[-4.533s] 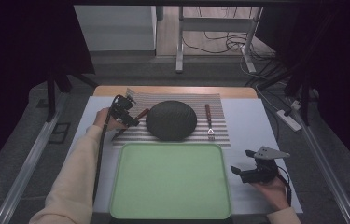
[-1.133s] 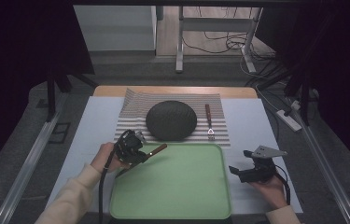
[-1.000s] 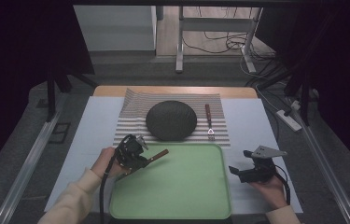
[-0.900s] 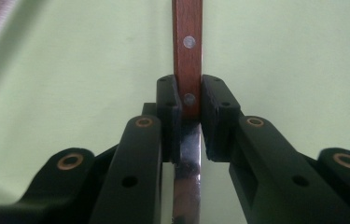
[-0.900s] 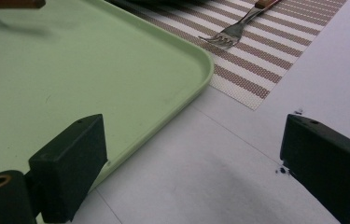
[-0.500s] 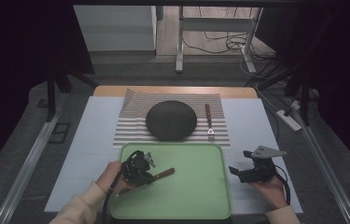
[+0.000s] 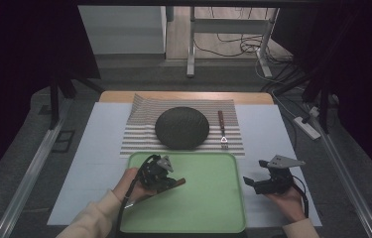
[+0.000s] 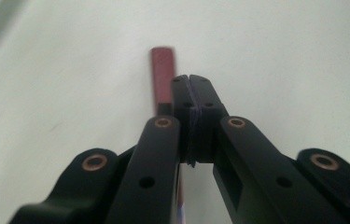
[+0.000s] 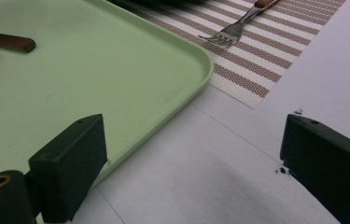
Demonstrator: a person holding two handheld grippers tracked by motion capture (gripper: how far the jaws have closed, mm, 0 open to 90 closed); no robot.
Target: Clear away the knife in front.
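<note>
Wooden-handled cutlery point(image 7: 172, 185) sits clamped in the left tongs point(image 7: 161, 181), whose jaws have just been closing and now stand pressed together as far as they go. In the left gripper view the two black jaws meet tip to tip, and the reddish-brown handle point(image 8: 163, 79) runs along their left side, its squared end reaching beyond the tips over pale green. In the high view that handle end pokes out to the right of the left tongs and lies low over the green tray point(image 7: 213, 208), in the tray's left half; whether it touches the tray I cannot tell. What kind of piece it is stays hidden, since its metal end is covered by the gripper and the hand point(image 7: 126, 186) that bears it.

The right tongs point(image 7: 253, 182) stand wide open with nothing between the jaws. They are held just off the tray's right edge, above the white sheet point(image 7: 89, 148) that covers the surface, and point left toward the tray. In the right gripper view the two dark pads stand far apart, with the tray's rounded corner point(image 9: 200, 60) between them and the brown handle point(image 9: 4, 42) lying farther off on the green.

Beyond the tray lies a striped placemat point(image 7: 141, 134), just touching or slightly tucked under the tray's far edge. A dark round bowl-like dome point(image 7: 182, 127) rests in its middle. To the right of the dome a fork point(image 7: 221, 131) with a matching brown handle lies on the mat, tines toward the tray.
</note>
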